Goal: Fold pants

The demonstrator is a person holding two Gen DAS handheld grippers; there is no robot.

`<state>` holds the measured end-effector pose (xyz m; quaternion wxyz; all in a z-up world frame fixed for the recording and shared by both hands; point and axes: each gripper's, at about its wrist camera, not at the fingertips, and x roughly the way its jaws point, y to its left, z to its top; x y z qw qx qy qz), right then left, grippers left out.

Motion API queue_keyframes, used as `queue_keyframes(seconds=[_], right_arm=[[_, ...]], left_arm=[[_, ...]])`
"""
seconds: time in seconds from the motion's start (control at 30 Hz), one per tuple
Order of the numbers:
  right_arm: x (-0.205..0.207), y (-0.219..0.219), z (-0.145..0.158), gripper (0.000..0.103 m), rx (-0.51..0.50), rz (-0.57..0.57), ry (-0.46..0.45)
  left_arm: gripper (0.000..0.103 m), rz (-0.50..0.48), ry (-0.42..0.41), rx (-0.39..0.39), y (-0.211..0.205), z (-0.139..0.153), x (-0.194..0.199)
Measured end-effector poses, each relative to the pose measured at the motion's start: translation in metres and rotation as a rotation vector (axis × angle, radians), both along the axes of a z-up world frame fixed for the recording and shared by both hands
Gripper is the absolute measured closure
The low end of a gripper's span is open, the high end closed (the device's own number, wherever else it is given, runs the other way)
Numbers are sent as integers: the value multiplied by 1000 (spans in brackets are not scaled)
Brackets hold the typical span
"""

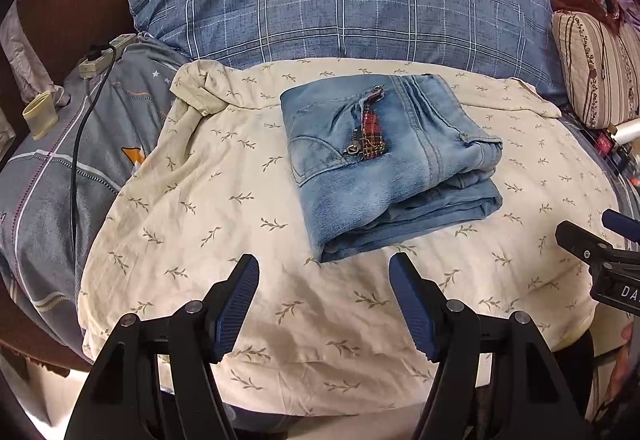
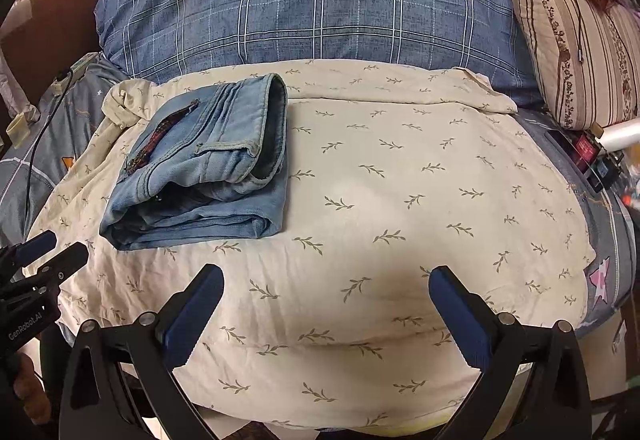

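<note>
Light-blue denim pants (image 1: 384,168) lie folded into a compact bundle on the cream leaf-print sheet (image 1: 200,224); a red plaid lining shows at the pocket. They also show at the left of the right wrist view (image 2: 204,168). My left gripper (image 1: 324,268) is open and empty, hovering just in front of the bundle's near edge. My right gripper (image 2: 326,280) is open and empty over bare sheet (image 2: 400,200), to the right of the pants. Each gripper shows at the edge of the other's view: the right gripper (image 1: 616,260) and the left gripper (image 2: 36,272).
A large blue plaid pillow (image 1: 340,0) lies behind the sheet. A striped cushion (image 1: 600,72) sits at the far right, with small items below it. A power strip with black cable (image 1: 100,56) and a tape roll (image 1: 38,114) lie on the grey bedding at left.
</note>
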<state>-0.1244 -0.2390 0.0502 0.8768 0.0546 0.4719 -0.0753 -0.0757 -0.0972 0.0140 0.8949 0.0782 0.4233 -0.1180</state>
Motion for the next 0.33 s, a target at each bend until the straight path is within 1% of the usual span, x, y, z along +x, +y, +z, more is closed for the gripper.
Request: queue_keyframes(seconds=[0.33], right_arm=[[-3, 1, 2, 0, -16, -6, -2]], left_arm=[[35, -10, -11, 6, -2, 3, -6]])
